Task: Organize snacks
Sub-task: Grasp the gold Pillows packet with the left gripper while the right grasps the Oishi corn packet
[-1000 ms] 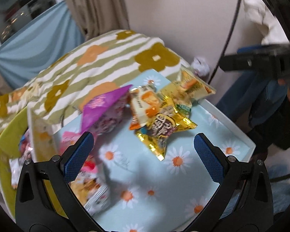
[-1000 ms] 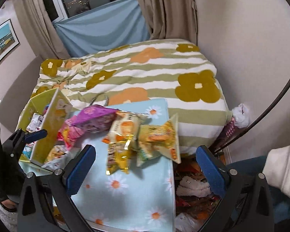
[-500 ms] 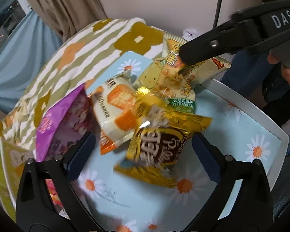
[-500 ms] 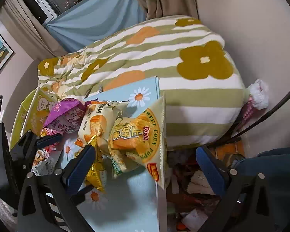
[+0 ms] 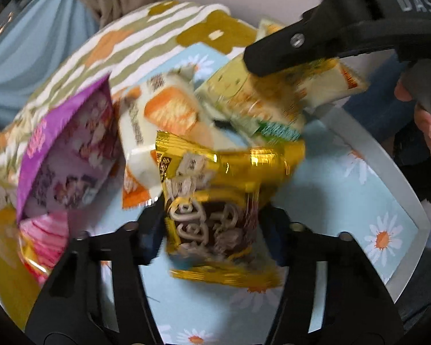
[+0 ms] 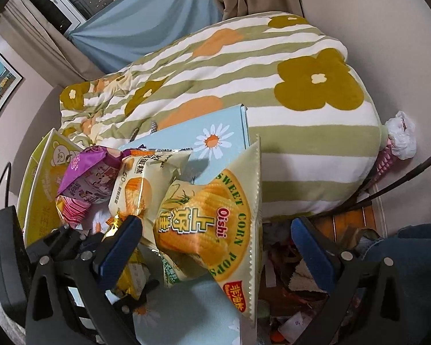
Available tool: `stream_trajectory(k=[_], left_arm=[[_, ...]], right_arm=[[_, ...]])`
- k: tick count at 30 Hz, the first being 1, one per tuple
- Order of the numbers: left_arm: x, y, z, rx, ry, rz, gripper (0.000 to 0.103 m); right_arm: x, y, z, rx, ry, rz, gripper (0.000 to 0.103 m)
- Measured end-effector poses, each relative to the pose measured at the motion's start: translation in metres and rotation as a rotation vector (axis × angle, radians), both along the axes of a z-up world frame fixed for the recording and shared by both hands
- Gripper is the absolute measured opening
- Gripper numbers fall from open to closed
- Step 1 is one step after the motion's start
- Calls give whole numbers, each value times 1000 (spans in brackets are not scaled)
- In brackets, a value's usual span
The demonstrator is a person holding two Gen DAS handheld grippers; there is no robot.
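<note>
1. Currently the left gripper point(image 5: 212, 224) has its jaws closing, with the gold foil snack pack point(image 5: 215, 201) between them; both dark pads sit against the pack's sides, so it is pinched. Frame is motion-blurred, so contact detail is soft.
2. Gold pack is tilted, its lower edge over the daisy-print tray point(image 5: 367, 201), roughly mid-tray.
3. Right gripper point(image 6: 215, 247) is released: blue pads spread wide, the yellow sweet corn pops bag point(image 6: 212, 224) standing between them. Left pad is at the bag's left edge; right pad is well apart from it, over the floor clutter beside the tray.
4. In the left wrist view the right gripper's black finger point(image 5: 287, 49) lies across the top of the corn pops bag; cannot tell if it is touching. A hand point(image 5: 425, 109) holds its handle at the right edge.
5. Just left of the corn bag: white-and-orange snack bag point(image 6: 138, 184), leaning on it.
6. Further left: purple snack bag point(image 6: 86, 178), with a pink wrapper point(image 6: 71, 210) under it.
7. All four bags are clustered at the tray's far-left part, near the yellow bear-print box point(image 6: 43, 178) at the tray's left.
8. Tray rests against a striped floral blanket point(image 6: 273, 72); curtains and a wall are behind.
</note>
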State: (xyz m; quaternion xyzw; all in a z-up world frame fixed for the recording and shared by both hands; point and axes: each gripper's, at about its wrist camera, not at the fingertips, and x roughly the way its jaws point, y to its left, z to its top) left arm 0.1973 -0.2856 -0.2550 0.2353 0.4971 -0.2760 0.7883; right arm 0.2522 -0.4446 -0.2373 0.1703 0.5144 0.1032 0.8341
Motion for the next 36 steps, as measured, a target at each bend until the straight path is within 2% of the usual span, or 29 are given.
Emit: stream_trajectory(k=[2,10,13,15,17,18,20,28,36], left_arm=[[-2,6,-2,-9,11,23,49],[-12,23,5,-44,15,116,49],[-13,31,10,-56,9,165,49],[-16,36,11,-56,4,193,49],[-18,41,12,-51,3,226,49],[-18,44,13,-50,3,241,49],[-16,48,15,-56,-1,266,49],[-25,60,39,-99,-34,309,49],[-33,82,89,-158,-96,327,49]], right_arm=[[1,2,-2,-1,0,4,103],[4,7,-10,-1,13,18,98],[9,9,-12,6,17,32,91],[12,12,-13,9,18,49,79],[13,17,-12,-6,21,62,74],[12,18,-11,-20,18,67,66],[11,21,-9,-50,13,81,59],[-6,23,4,-74,15,77,57],[-33,32,53,-123,-60,64,57]])
